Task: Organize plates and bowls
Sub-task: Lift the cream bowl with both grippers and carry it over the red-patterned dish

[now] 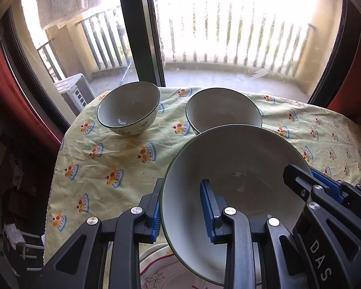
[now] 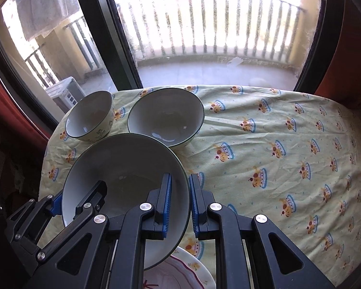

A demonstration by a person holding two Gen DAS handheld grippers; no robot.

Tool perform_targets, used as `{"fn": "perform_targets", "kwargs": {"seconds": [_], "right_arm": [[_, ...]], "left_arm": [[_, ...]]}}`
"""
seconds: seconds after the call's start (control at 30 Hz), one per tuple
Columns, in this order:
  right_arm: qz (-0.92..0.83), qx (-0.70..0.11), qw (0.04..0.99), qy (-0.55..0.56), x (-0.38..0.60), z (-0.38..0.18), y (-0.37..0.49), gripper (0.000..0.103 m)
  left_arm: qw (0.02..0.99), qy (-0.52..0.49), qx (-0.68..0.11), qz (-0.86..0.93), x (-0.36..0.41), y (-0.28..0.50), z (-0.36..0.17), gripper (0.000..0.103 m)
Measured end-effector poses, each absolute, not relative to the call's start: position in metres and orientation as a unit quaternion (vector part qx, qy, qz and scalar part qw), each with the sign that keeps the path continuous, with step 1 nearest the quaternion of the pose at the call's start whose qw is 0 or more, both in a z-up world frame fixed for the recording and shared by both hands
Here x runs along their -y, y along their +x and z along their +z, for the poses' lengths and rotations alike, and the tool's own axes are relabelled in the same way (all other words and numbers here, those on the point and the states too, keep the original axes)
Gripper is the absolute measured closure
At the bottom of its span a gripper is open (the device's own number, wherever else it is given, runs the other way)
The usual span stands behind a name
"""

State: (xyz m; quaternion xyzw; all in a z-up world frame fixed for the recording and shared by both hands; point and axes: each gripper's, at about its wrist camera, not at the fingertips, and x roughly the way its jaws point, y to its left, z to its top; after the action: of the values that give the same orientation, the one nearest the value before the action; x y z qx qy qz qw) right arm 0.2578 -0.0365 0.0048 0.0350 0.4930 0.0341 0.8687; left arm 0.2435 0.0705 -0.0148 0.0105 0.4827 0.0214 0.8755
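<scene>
A wide shallow bowl [image 1: 231, 168] is held above the near part of the table [image 1: 89, 159], which is covered with a yellow cloth printed with small cakes. The left hand-held gripper [image 1: 183, 207] is clamped on the bowl's left rim, one pad outside and one inside. The right hand-held gripper [image 2: 180, 200] is clamped on the opposite rim in the same way. Under the bowl, at the near edge, lies a white plate [image 2: 197, 267] with a red scalloped line.

Beyond the held bowl stand two more bowls: a small deep one [image 1: 128, 108] at the far left and a larger one [image 1: 222, 109] just right of it, apart from each other. Behind the table is a glass balcony door with a dark frame [image 1: 139, 29], railings outside and red curtains [image 1: 2, 91] at the sides.

The left view shows the larger far bowl partly hidden by the held one, and the plate's flower print. The right view shows both far bowls almost whole and the long bare stretch of cloth on the right.
</scene>
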Motion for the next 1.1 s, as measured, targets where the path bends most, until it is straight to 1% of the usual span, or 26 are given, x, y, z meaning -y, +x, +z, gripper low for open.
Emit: {"fn": "perform_targets", "kwargs": {"seconds": [0.47,1.1], "right_arm": [[0.012,-0.504,0.863,0.038,0.121,0.007,0.209,0.085],[0.023,-0.555,0.831,0.012,0.194,-0.039,0.157,0.085]], "left_arm": [[0.867,0.008,-0.498,0.004,0.006,0.200,-0.020,0.075],[0.836,-0.013,-0.548,0.015,0.077,0.147,-0.068,0.075]]}}
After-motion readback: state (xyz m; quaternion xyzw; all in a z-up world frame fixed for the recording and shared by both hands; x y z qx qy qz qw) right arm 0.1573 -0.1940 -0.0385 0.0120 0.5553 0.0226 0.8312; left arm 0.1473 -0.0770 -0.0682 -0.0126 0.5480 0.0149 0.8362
